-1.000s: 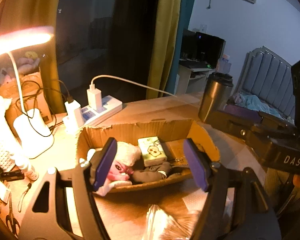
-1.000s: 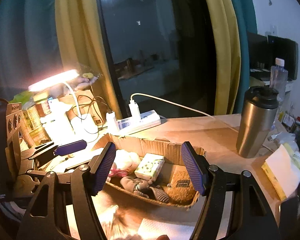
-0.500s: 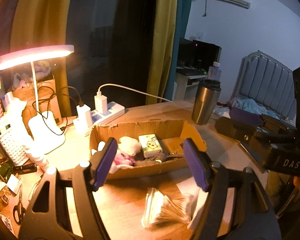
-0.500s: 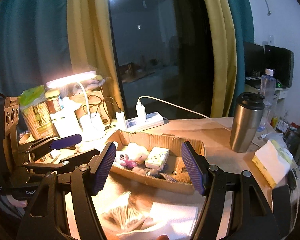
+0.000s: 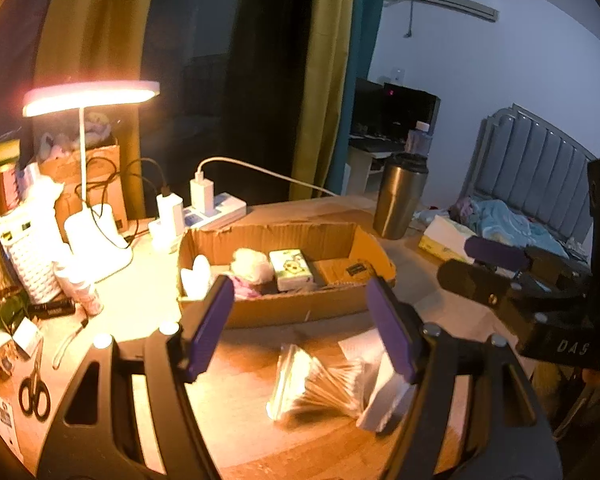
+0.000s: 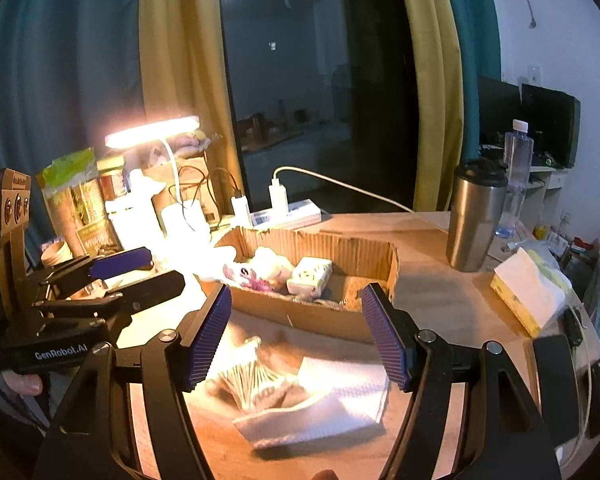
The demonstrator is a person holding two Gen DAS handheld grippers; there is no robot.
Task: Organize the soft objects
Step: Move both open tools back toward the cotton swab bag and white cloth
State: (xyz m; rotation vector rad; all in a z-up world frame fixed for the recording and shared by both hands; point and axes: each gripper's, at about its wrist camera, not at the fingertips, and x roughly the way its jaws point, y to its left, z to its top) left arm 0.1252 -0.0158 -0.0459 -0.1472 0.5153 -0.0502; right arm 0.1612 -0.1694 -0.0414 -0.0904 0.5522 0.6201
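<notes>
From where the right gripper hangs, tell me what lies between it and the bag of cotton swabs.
Nothing visible does. The right gripper is open above the bag of cotton swabs, which lies on the table beside the folded paper towel, short of the cardboard box.

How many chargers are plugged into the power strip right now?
2. A taller charger with a white cable at mid-strip, and a shorter charger with a dark cable at its lamp-side end. More may be hidden behind them.
</notes>
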